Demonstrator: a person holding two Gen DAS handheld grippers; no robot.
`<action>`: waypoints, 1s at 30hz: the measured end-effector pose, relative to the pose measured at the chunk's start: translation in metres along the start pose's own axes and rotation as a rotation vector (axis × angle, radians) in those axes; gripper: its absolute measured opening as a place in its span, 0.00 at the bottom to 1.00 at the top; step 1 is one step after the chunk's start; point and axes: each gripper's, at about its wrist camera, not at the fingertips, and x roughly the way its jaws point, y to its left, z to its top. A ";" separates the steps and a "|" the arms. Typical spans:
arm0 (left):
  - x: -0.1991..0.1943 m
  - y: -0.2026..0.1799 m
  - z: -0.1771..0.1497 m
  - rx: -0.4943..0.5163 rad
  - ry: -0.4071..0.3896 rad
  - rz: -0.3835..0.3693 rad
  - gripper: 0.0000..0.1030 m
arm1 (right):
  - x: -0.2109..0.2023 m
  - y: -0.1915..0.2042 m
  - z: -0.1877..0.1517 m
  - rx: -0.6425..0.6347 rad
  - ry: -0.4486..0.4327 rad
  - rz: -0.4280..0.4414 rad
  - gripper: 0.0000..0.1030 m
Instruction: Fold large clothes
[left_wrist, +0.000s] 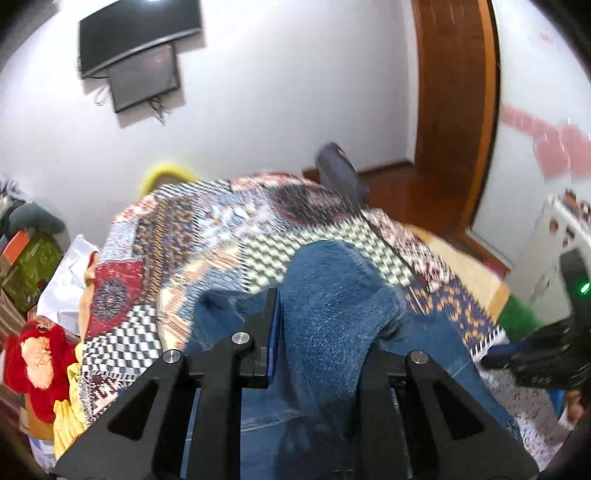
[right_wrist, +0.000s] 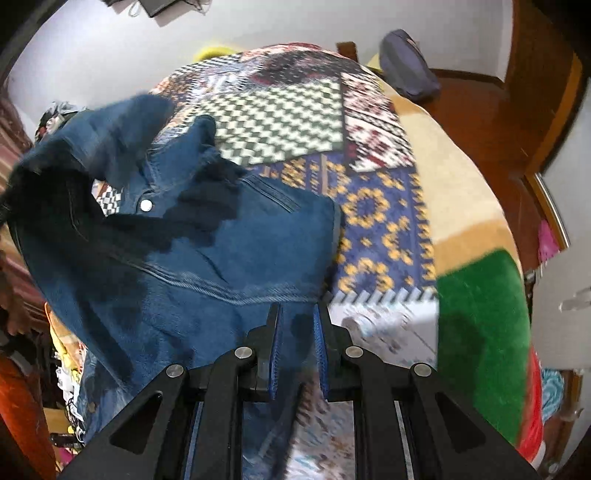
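A pair of blue jeans (left_wrist: 332, 295) hangs lifted over a bed with a patchwork cover (left_wrist: 207, 229). In the left wrist view my left gripper (left_wrist: 321, 332) holds a thick bunch of denim between its fingers; the right finger is hidden by the cloth. In the right wrist view the jeans (right_wrist: 207, 243) show the waist button and a pocket, and my right gripper (right_wrist: 297, 332) is shut on the denim edge, above the cover (right_wrist: 369, 206). The right gripper also shows at the right edge of the left wrist view (left_wrist: 546, 350).
A red plush toy (left_wrist: 40, 362) and piled items lie left of the bed. A dark bag (right_wrist: 410, 66) sits at the bed's far end near a wooden door (left_wrist: 454, 92). A green cloth (right_wrist: 484, 314) lies at the bed's right edge. Screens (left_wrist: 140, 48) hang on the wall.
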 end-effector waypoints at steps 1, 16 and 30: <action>-0.004 0.010 -0.002 -0.012 -0.006 0.010 0.15 | 0.003 0.005 0.002 -0.009 0.004 -0.001 0.12; 0.040 0.118 -0.182 -0.209 0.373 0.102 0.55 | 0.060 0.034 -0.018 -0.179 0.076 -0.150 0.50; 0.003 0.175 -0.245 -0.439 0.403 0.114 0.67 | 0.041 0.017 -0.030 -0.094 0.036 -0.200 0.90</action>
